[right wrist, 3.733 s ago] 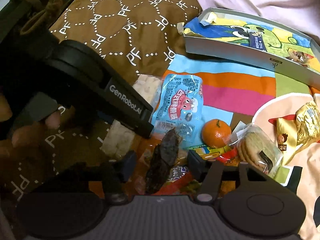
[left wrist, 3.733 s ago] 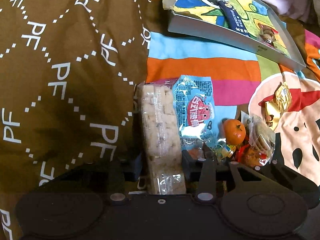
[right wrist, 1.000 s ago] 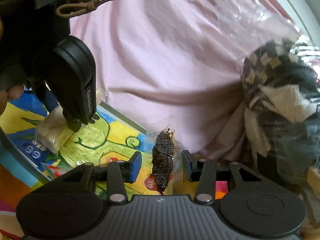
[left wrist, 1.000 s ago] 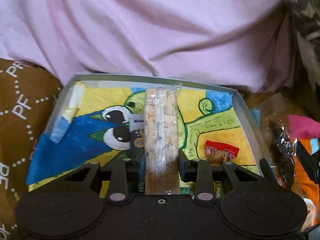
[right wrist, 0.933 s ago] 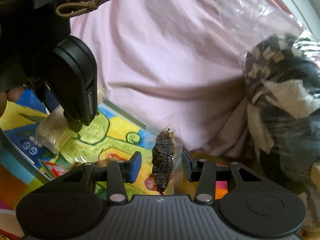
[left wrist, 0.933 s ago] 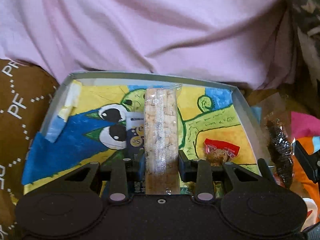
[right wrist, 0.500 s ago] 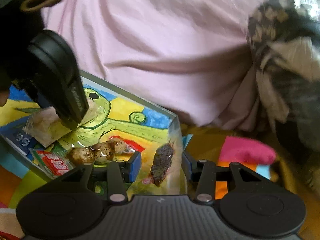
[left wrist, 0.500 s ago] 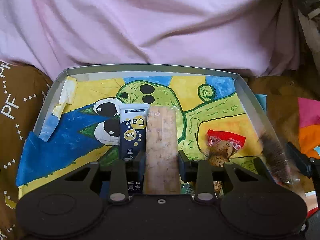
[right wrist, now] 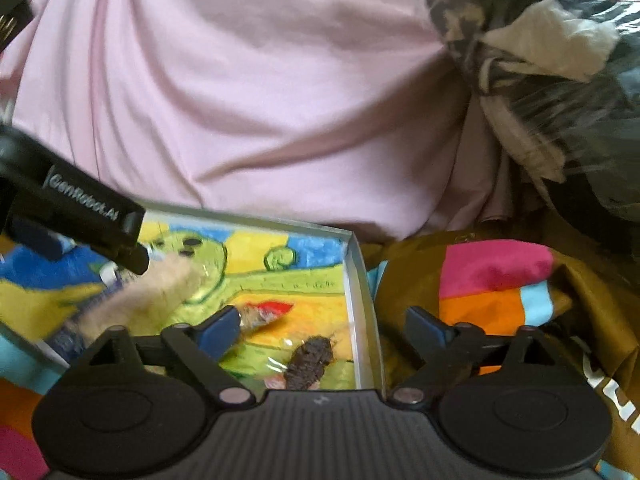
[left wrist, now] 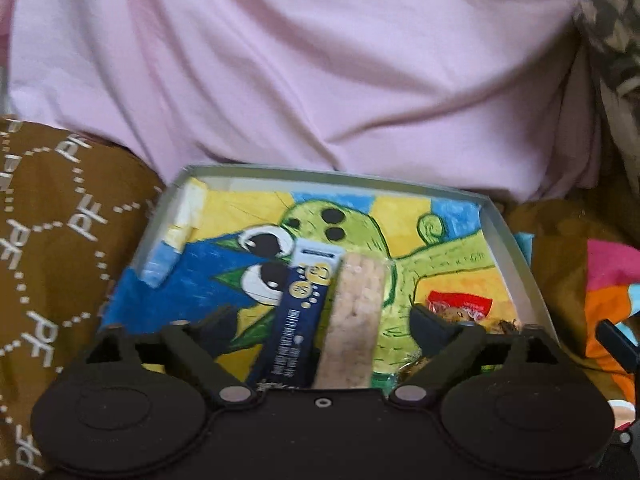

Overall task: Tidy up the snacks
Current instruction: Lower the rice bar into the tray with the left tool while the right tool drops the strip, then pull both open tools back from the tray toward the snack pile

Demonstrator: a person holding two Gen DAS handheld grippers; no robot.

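A shallow grey box lined with a cactus drawing holds the snacks. In the left wrist view my left gripper has its jaws opening wide. A wrapped rice-cracker bar lies loose between them on the box floor, beside a dark blue packet. My right gripper is also opening over the box's right end. A dark dried snack in clear wrap lies below it, untouched by the pads. A red packet sits nearby. The left gripper's finger shows at left.
Pink cloth rises behind the box. A brown patterned cushion lies to its left. A striped colourful blanket and a plastic-wrapped patterned bundle are to the right.
Both grippers have opened wide. The rice-cracker bar left the left jaws and now rests in the box; the dark snack dropped from the right jaws into the box's right corner.
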